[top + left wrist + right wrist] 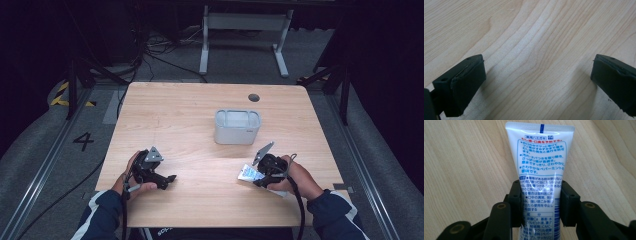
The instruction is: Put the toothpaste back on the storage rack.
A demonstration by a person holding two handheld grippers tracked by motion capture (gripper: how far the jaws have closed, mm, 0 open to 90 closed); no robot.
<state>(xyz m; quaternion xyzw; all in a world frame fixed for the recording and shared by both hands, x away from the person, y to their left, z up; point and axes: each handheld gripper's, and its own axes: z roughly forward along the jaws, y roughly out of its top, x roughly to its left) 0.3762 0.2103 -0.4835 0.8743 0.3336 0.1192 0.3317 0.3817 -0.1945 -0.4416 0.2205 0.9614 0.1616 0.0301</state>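
A white toothpaste tube (541,155) with blue and red print lies lengthwise between the jaws of my right gripper (540,202), which is shut on its lower half. In the high view that right gripper (254,176) sits at the table's front right, the tube (248,173) sticking out to its left just above the wood. At the front left, my left gripper (170,180) stands open near the tabletop. The left gripper view has its two black pads (469,82) wide apart with bare wood between them.
A grey-white rectangular bin (237,126), open on top, stands near the middle of the wooden table (200,110). A round dark hole (254,97) sits at the back right of the tabletop. Behind the table are a white frame and cables on the floor.
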